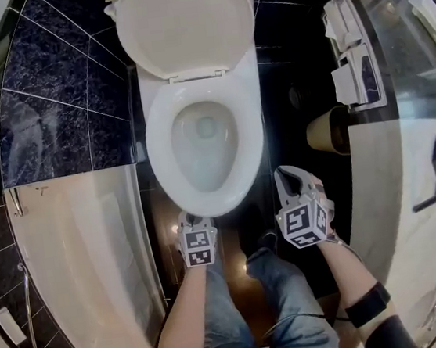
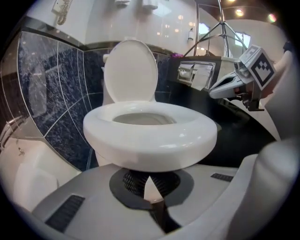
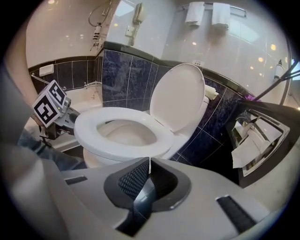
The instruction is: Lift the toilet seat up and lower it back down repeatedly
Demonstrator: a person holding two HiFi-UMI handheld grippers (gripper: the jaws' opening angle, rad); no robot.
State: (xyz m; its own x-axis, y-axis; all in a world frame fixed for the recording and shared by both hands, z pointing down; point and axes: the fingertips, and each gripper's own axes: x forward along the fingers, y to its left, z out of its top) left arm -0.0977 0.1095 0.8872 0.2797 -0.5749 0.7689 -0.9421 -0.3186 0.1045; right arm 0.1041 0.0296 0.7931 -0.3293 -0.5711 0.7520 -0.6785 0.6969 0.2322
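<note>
Person stands facing the toilet, both forearms reaching down and forward, grippers angled downward on either side of the jeans [image 1: 294, 310].

Left gripper [image 1: 193, 218] is low at the front edge of the toilet seat [image 1: 159, 141]. Left gripper view: the seat's front rim sits right above the jaw tips. Jaws are together at the tips with nothing between them. Can't tell if the tips touch the rim.

Right gripper [image 1: 284, 175] is beside the bowl's right front, apart from the seat, over dark floor [image 1: 289, 82]. Right gripper view: jaws closed tip to tip, empty, with the seat ahead and to the left.

Toilet seat lies flat on the bowl; lid [image 1: 183, 20] stands up against the tank. Bathtub [image 1: 77, 249] is on the left, paper holder [image 1: 354, 62] on the right wall.
</note>
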